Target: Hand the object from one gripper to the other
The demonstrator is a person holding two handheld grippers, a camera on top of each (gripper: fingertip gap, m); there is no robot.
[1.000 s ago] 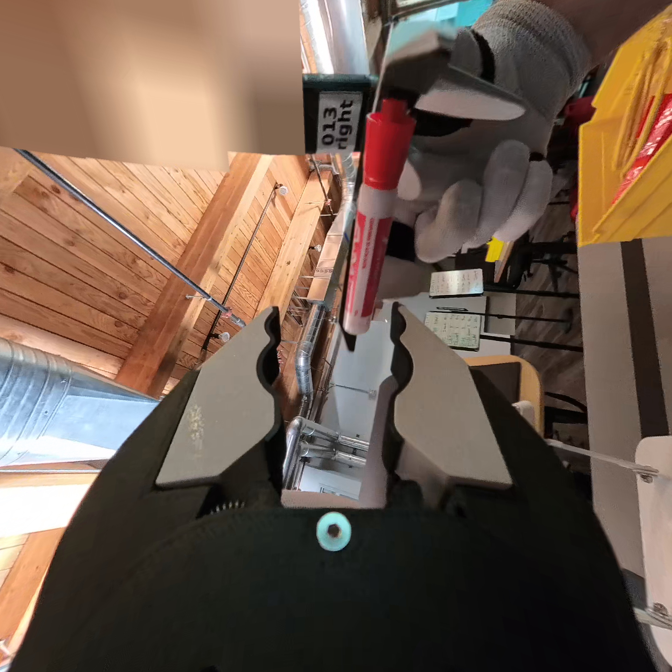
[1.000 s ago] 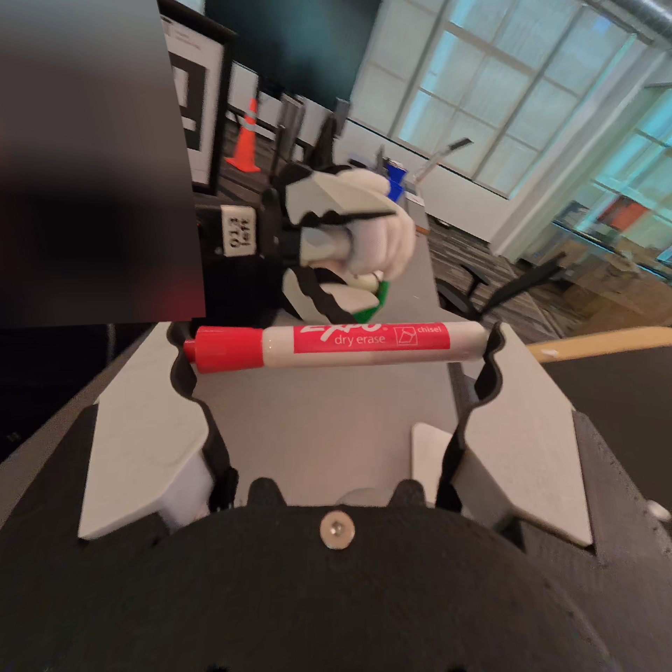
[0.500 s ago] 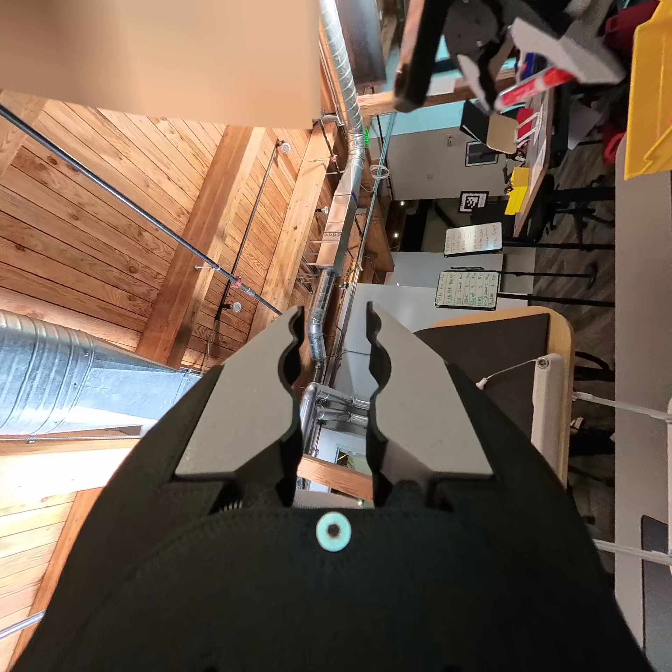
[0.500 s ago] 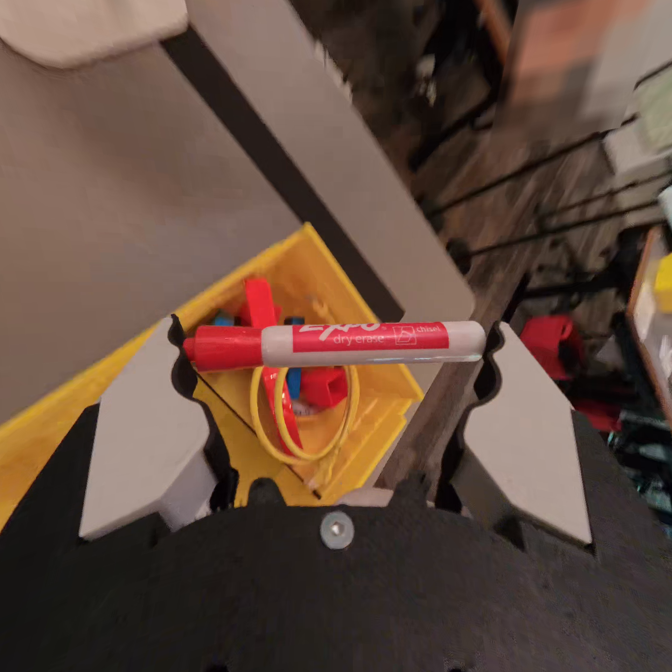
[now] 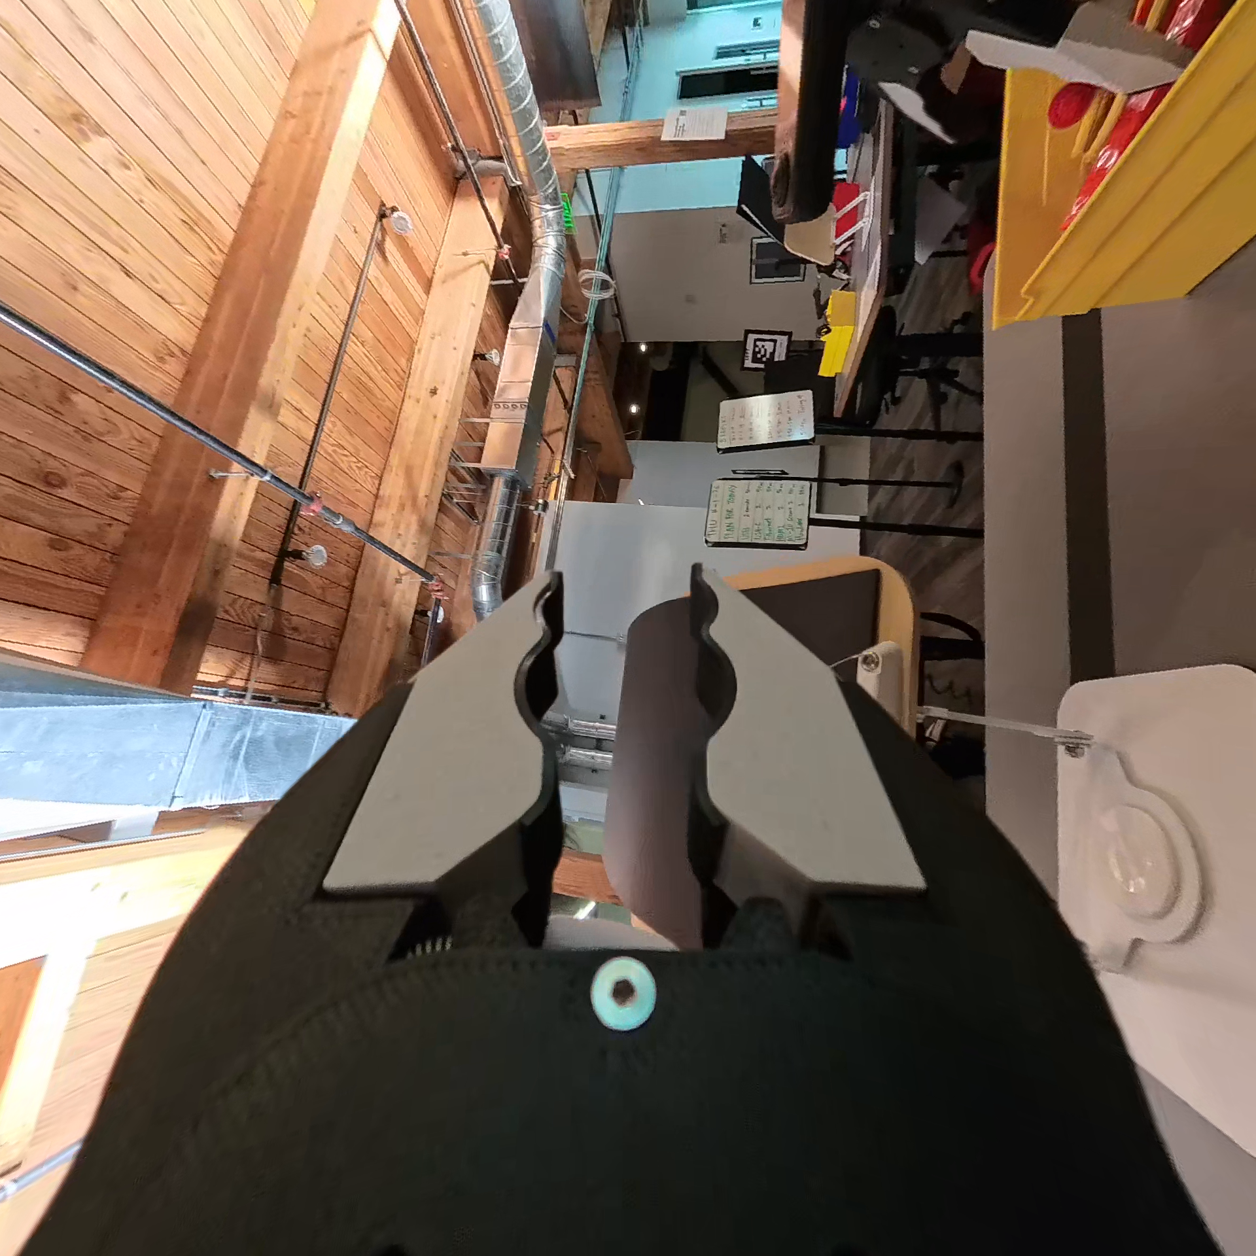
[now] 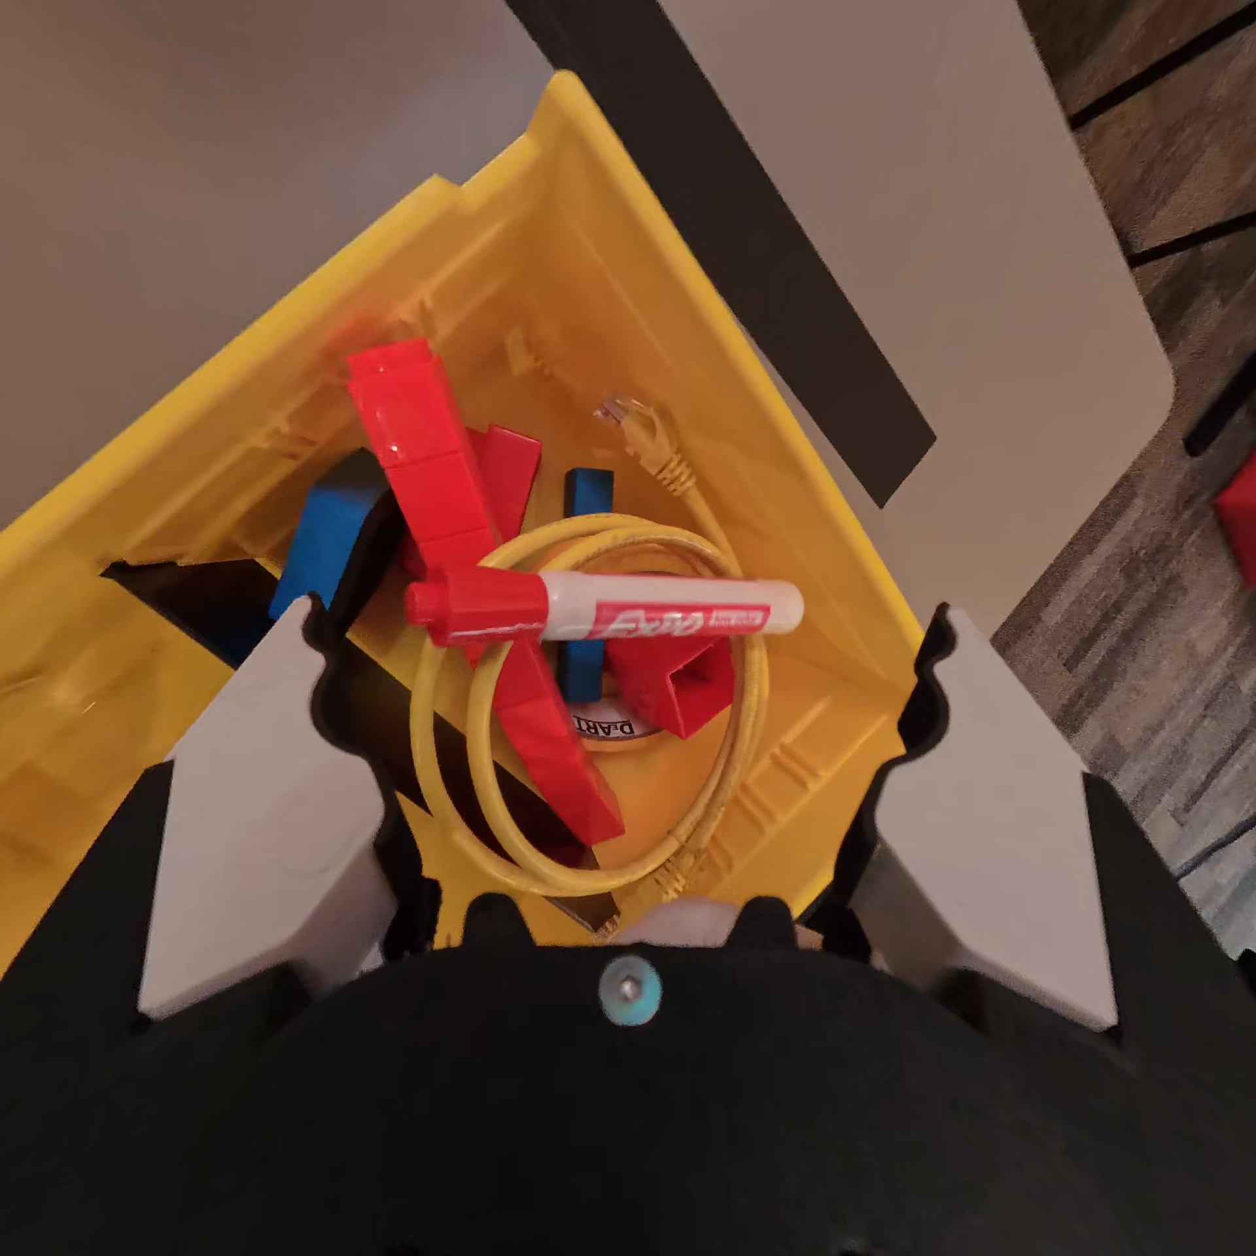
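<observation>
A red-capped dry-erase marker (image 6: 612,612) sits crosswise in the yellow bin (image 6: 612,272), over a coiled yellow cable (image 6: 442,747). It touches neither finger. My right gripper (image 6: 626,608) is wide open and empty above the bin, pointing down into it. It also shows far off in the left wrist view (image 5: 951,75), over the same bin (image 5: 1121,224). My left gripper (image 5: 625,578) is open with a narrow gap and empty. It points away toward the room and ceiling, well apart from the bin.
The bin holds red blocks (image 6: 421,448) and blue blocks (image 6: 319,530). It stands on a grey table (image 6: 204,136) with a black stripe (image 6: 747,238) near the table's edge. A white moulded plate (image 5: 1155,815) lies on the table beside my left gripper.
My right gripper carried the marker away from the left gripper and over the bin, then opened. The marker has left its jaws and is now down in the bin. The left gripper's gap narrowed.
</observation>
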